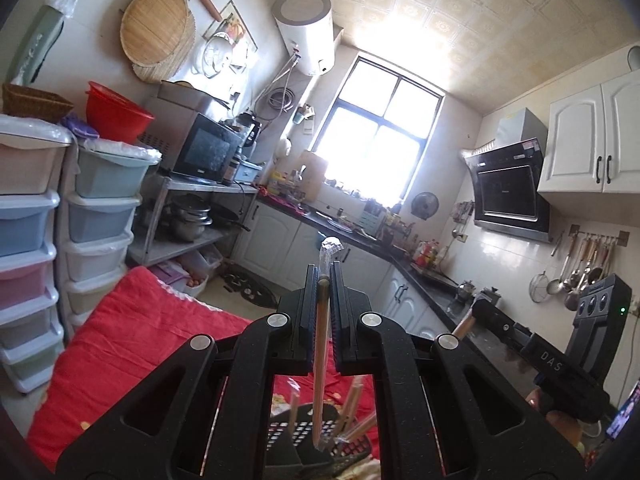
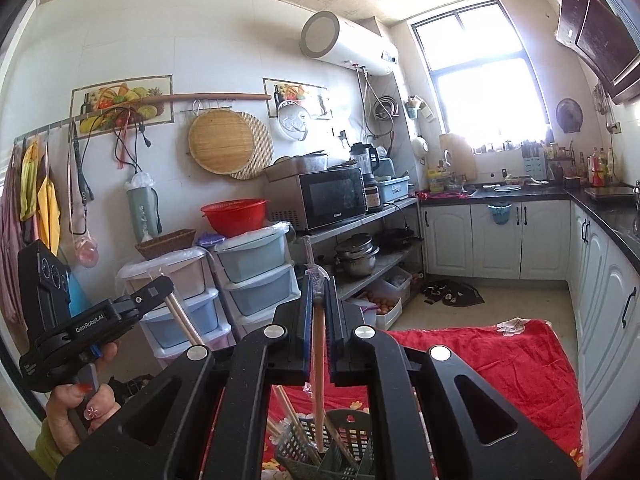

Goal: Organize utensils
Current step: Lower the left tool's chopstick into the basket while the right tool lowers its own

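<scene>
Through the left wrist camera I see my left hand-held gripper (image 1: 325, 280) pressed together on a wrapped chopstick (image 1: 320, 360), its clear wrapper tip poking up above the fingers. The stick hangs almost upright, and its lower end reaches down into the dark slotted utensil basket (image 1: 296, 432) below me. Several more chopsticks (image 1: 352, 404) already lean in that basket at a slant. The basket stands on a red cloth (image 1: 120, 340) that covers the surface. At the right edge of this view my right hand-held gripper (image 1: 476, 312) shows from the side, pinching the end of another wooden stick (image 1: 464, 326).

Through the right wrist camera, the right hand-held gripper (image 2: 319, 292) is closed on its own wrapped chopstick (image 2: 318, 380), also near upright, with the bottom end inside the basket (image 2: 340, 440). Other sticks (image 2: 288, 412) lean to the left in the same basket, and the red cloth (image 2: 500, 368) spreads out to the right. At the left of this view I see the left hand-held gripper (image 2: 160, 286), gripped by a hand (image 2: 80, 412) with painted nails, clamped on a pale stick (image 2: 184, 324) that slants down.
</scene>
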Demonstrator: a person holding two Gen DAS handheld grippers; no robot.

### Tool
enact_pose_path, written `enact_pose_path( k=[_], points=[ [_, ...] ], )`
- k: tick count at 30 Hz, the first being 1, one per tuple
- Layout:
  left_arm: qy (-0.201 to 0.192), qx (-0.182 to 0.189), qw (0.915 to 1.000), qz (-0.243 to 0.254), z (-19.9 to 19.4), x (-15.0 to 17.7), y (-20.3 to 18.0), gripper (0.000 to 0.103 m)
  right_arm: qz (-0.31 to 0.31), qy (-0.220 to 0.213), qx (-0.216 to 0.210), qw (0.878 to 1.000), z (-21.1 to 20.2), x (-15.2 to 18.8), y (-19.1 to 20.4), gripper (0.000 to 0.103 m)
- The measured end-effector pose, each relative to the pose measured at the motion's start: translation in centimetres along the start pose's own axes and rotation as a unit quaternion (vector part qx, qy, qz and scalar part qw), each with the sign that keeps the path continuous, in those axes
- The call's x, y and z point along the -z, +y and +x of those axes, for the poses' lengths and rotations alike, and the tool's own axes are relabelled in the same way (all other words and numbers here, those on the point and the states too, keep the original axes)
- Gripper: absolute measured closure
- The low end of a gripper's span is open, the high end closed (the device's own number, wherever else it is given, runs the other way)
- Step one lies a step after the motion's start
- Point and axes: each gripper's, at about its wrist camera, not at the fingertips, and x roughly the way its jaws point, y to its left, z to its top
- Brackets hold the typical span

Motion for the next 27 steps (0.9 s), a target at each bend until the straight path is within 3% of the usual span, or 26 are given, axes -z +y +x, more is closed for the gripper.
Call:
enact_pose_path(
  k=[16, 27],
  points=[
    [0.010, -0.031, 0.9994, -0.010, 1.5, 2.1, 2.1, 0.100, 0.009, 0.000, 0.009, 1.000, 2.0, 1.4, -0.6, 0.097],
    [0.021, -0.045, 0.9988, -0.007, 2.8, 4.4, 2.4, 0.100, 0.003, 0.010, 0.020, 1.000, 4.0, 4.1, -1.3, 0.097]
  ],
)
